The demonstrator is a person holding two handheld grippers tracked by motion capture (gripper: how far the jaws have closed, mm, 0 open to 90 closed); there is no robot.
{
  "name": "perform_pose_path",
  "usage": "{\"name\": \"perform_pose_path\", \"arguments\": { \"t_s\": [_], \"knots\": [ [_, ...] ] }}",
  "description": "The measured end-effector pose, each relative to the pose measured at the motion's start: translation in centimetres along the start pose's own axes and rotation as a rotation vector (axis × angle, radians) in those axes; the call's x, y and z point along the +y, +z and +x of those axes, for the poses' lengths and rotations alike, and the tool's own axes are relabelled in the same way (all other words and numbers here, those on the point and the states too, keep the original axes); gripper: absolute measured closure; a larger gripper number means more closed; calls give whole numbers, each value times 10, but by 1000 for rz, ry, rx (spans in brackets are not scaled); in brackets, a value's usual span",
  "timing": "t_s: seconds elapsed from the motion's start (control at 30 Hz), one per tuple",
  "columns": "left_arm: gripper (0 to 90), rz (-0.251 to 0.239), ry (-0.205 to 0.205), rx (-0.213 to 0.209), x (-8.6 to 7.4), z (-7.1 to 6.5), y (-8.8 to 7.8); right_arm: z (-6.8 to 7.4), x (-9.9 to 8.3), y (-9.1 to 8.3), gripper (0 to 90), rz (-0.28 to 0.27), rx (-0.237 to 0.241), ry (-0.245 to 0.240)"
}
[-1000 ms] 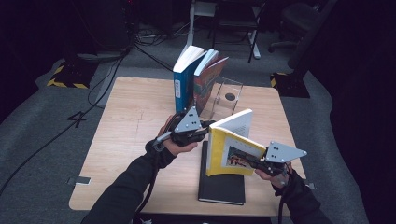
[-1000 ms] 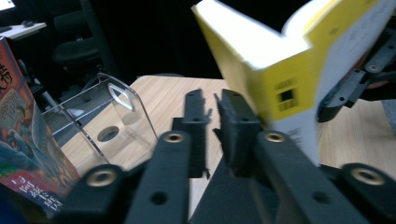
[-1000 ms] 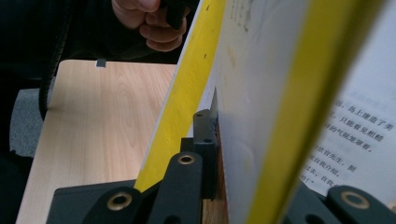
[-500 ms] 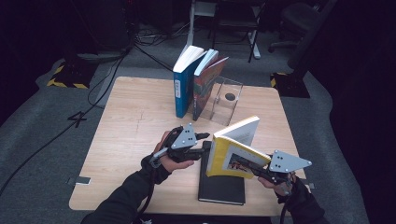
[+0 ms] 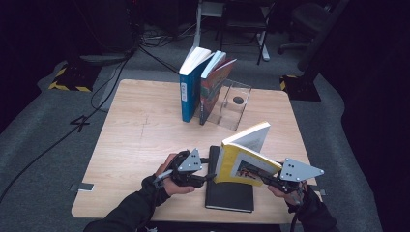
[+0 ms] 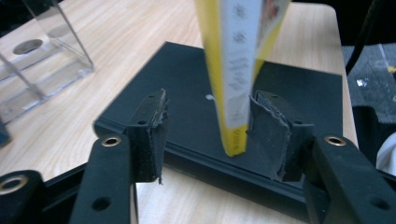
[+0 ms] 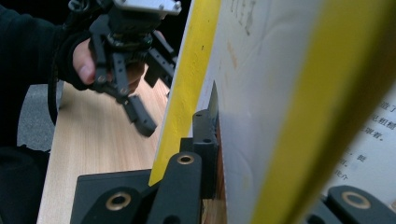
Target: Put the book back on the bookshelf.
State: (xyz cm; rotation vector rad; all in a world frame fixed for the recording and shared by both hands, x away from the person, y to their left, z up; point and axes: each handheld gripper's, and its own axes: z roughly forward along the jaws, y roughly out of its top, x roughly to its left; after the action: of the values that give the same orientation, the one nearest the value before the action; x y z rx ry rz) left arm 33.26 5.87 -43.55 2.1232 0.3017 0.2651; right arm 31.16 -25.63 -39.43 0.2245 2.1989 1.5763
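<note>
We've got the yellow book point(image 5: 241, 159) tilted above the black notebook point(image 5: 229, 193), clamped in our right hand-held gripper point(image 5: 265, 178). Our left hand-held gripper point(image 5: 209, 178) has just been opening, spine corner between its jaws, one pad touching.

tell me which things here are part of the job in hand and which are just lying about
In the job:
- yellow book, clamped in the right gripper
- left gripper, jaws just opening, the book's spine between them
- black notebook under the book

Lying about:
- blue book and red book, standing
- clear bookend
</note>
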Motion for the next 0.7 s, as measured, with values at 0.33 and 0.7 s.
{"name": "perform_pose_path", "arguments": {
  "t_s": [0.33,0.7],
  "knots": [
    [414,-49,-49,-22,4,-10,33,2,-2,-2,845,4,-2,-7],
    [605,-126,-29,-26,19,-11,40,0,-11,-18,753,39,-58,0]
  ]
}}
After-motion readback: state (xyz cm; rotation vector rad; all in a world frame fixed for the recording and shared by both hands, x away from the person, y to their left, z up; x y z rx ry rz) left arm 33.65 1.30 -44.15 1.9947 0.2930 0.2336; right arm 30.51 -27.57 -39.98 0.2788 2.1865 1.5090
